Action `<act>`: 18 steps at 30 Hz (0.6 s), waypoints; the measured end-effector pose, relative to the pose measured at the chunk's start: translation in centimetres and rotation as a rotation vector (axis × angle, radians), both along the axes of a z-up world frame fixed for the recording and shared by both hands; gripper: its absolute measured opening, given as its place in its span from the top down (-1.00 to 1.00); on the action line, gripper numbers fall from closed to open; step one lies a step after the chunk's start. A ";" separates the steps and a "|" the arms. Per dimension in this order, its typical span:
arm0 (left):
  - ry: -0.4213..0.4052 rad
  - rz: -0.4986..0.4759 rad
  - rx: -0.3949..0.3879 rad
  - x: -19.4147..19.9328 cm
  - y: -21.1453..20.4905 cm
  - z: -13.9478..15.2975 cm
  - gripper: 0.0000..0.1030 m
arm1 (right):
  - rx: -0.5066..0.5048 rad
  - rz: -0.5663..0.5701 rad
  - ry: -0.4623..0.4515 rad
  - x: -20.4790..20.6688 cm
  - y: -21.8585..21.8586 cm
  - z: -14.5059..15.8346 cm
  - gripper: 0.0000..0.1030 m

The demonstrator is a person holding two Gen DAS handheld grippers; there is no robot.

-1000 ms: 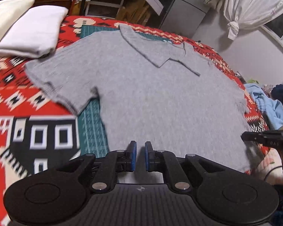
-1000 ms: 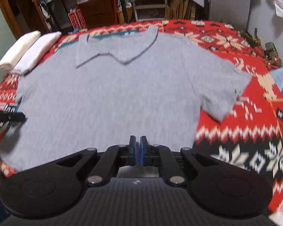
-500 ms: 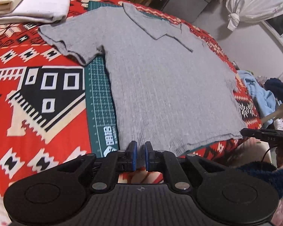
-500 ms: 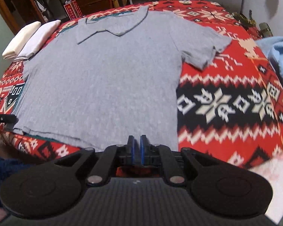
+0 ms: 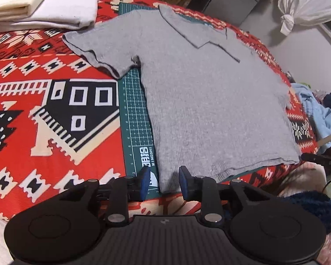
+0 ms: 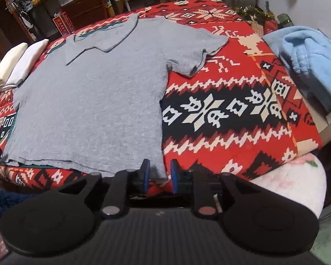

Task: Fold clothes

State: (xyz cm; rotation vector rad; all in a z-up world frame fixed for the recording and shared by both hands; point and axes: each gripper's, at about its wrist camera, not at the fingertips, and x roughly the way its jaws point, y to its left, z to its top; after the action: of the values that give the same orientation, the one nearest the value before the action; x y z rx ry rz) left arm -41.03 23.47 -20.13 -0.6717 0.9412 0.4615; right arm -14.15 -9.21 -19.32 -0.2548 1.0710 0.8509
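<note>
**Grey shirt laid flat, both tongs parted at its hem corners**

A cluttered room with shelves, a ladder and a knotted white curtain surrounds a surface draped in a red patterned cloth (image 5: 44,119); whether it is a bed or a worktop cannot be told.

At far left, two folded white items (image 5: 44,6) are stacked near the back edge. Next to them a green cutting mat (image 5: 134,119) shows from under the shirt's left side. The grey shirt (image 5: 209,92) lies face up and smooth in the middle of the cloth, collar at the far end, hem at the near edge, both short sleeves spread out sideways. Its long axis runs straight away from the tongs. At far right a light blue fleece (image 6: 309,59) is heaped off the cloth's edge.

The left tongs (image 5: 163,180) sit at the shirt's near left hem corner. Their blue pads have just been opening and now stand apart; the corner lies in the gap as seen from the wrist camera, but nothing presses on it. The right tongs (image 6: 158,175) sit at the near right hem corner in the same way: jaws just opened, parted, cloth between them but not pinched.

Each pair of tongs is nearest its own corner, and the shirt stretches forward from both. No fold has been made yet. A likely next step is to take the sleeves or sides inward, which would mean reaching forward along the shirt's length on either side.
</note>
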 end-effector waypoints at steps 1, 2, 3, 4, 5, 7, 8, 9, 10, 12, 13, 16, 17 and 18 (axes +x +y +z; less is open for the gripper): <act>0.004 0.002 0.006 0.0 -0.1 -0.1 0.44 | -0.001 0.004 0.003 0.0 0.1 -0.1 0.58; 0.006 0.006 0.013 0.1 -0.2 0.0 0.44 | -0.001 0.004 0.010 0.0 0.0 -0.3 0.58; 0.010 0.006 0.020 0.2 -0.3 0.0 0.44 | 0.000 0.004 0.018 0.1 0.0 -0.5 0.58; 0.014 0.002 0.028 0.3 -0.4 0.0 0.43 | 0.000 0.004 0.026 0.1 -0.1 -0.6 0.58; 0.019 -0.004 0.037 0.4 -0.6 0.0 0.42 | 0.000 0.004 0.033 0.1 -0.1 -0.8 0.58; 0.030 -0.016 0.058 0.5 -0.9 0.0 0.43 | 0.005 0.009 0.046 0.0 -0.1 -1.1 0.58; 0.039 -0.020 0.069 0.7 -1.0 0.1 0.46 | 0.006 0.013 0.044 -0.1 -0.1 -1.1 0.62; 0.050 -0.024 0.081 0.8 -1.1 0.1 0.50 | 0.004 0.017 0.037 -0.2 -0.1 -1.1 0.73; 0.068 -0.026 0.100 1.0 -1.3 0.1 0.64 | 0.002 0.022 0.028 -0.3 0.0 -1.1 0.87; 0.080 -0.033 0.103 1.0 -1.3 0.0 0.96 | 0.017 0.023 0.033 -0.4 -0.1 -1.0 0.93; 0.070 -0.025 0.093 0.9 -1.3 0.0 0.96 | 0.024 0.022 0.031 -0.4 -0.1 -0.9 0.93; 0.018 0.007 0.078 0.5 -0.8 1.2 0.97 | 0.060 0.011 0.031 -0.3 -0.3 -0.3 0.93; -0.009 0.023 0.070 0.3 -0.4 1.9 0.97 | 0.080 0.003 0.036 0.0 -0.4 0.0 0.94; -0.042 0.046 0.060 0.2 0.2 2.7 0.97 | 0.101 -0.006 0.040 0.2 -0.5 0.4 0.94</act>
State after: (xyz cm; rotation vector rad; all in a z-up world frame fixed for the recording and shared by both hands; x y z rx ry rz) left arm -40.83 23.72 -17.40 -0.6477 0.8704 0.5124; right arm -13.98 -9.74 -18.93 -0.1497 1.0624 0.9053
